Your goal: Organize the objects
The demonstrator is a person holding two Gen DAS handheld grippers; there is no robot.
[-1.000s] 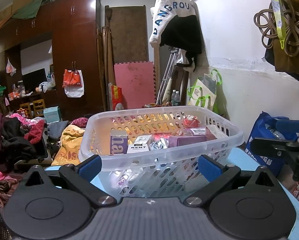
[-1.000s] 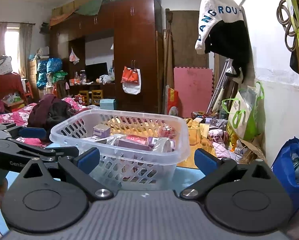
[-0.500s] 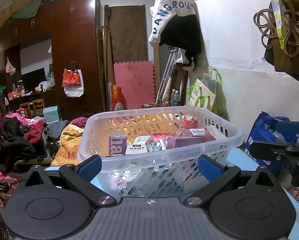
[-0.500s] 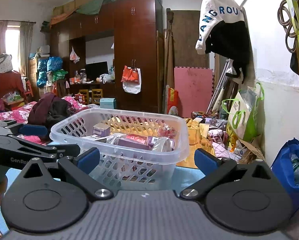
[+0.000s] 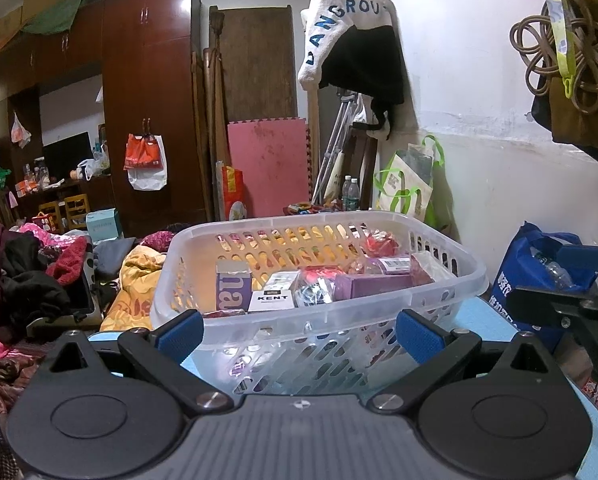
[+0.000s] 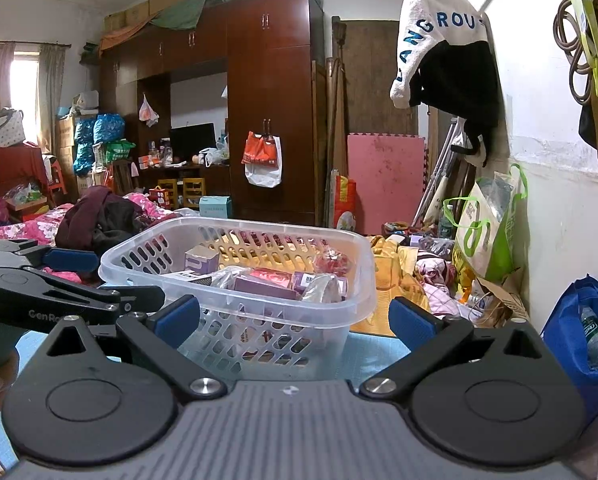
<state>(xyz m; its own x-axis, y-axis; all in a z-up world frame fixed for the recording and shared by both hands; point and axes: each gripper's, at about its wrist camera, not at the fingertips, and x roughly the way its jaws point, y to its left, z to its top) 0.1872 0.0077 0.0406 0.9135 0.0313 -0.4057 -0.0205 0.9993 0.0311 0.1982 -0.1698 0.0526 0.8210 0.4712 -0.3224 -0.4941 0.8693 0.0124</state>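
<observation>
The basket [image 5: 319, 312] stands on the light blue bench [image 6: 363, 354], a clear plastic tub with slotted walls, near the front edge and straight ahead of both cameras. It is already loaded: a white box marked KENT [image 5: 273, 300] leans at the near wall, a purple box [image 5: 373, 285] lies beside it toward the right, a taller lilac carton [image 5: 231, 290] stands to the left, a crinkled foil packet [image 5: 313, 292] sits between them, and a red packet [image 5: 381, 246] rests by the far wall.

The left tongs [image 5: 299, 334] are spread wide and empty, their blue pads [image 5: 177, 332] level with the basket's near rim, just short of it. The right tongs [image 6: 295, 322] are likewise wide and hold nothing; they hang off the basket's right near corner. In the right view the left tool shows at the left edge, close alongside.

With no loose item visible on the bench, the sorting looks nearly finished, and the likely step is to pick from, or shift, the basket itself. To do that well, each pair of tongs should come in square to what it takes: over the rim and down for a box, gripping the KENT box across its thin faces, not the slippery foil. If the basket is to move, grip the rim on opposite sides and lift evenly, since the thin wall will flex and the contents may slide. The two tools are near each other, so one should wait while the other works.
</observation>
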